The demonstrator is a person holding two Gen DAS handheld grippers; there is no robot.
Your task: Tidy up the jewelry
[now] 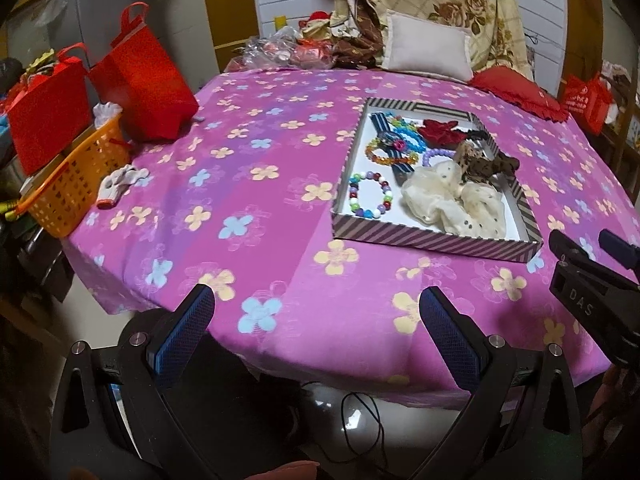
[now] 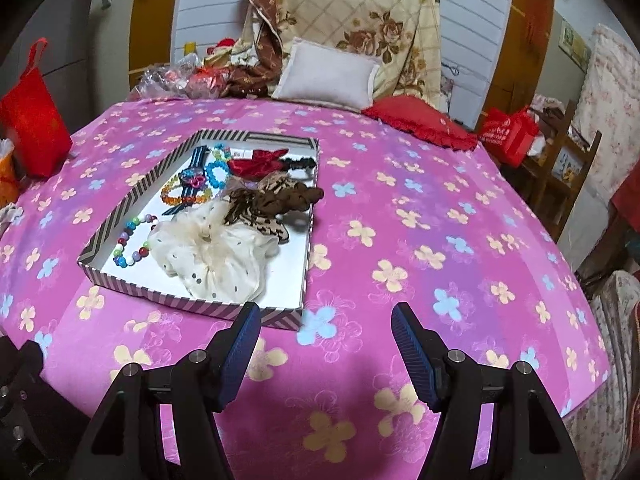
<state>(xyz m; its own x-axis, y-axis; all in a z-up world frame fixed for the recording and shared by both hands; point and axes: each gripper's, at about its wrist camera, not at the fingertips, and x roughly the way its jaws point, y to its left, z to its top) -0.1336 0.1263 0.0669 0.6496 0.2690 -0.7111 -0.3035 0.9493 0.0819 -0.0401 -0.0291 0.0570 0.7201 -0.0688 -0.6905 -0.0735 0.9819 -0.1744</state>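
A shallow striped box (image 1: pixel 432 240) (image 2: pixel 120 216) lies on the pink flowered tablecloth. It holds a multicoloured bead bracelet (image 1: pixel 370 195) (image 2: pixel 132 246), a cream dotted scrunchie (image 1: pixel 452 196) (image 2: pixel 216 252), a brown patterned scrunchie (image 1: pixel 486 162) (image 2: pixel 276 198), a red bow (image 1: pixel 440 130) (image 2: pixel 260 164), an orange bead bracelet (image 1: pixel 388 156) (image 2: pixel 180 198) and a blue striped band (image 1: pixel 384 128). My left gripper (image 1: pixel 316 308) is open and empty over the table's near edge, left of the box. My right gripper (image 2: pixel 326 320) is open and empty, just off the box's near right corner; it also shows in the left wrist view (image 1: pixel 588 246).
Red bags (image 1: pixel 148 80) and an orange basket (image 1: pixel 76 184) stand at the table's left edge, with a white glove (image 1: pixel 120 180) beside them. Pillows (image 2: pixel 328 76) and a red cushion (image 2: pixel 420 120) lie at the back. A wooden chair (image 2: pixel 560 168) stands at right.
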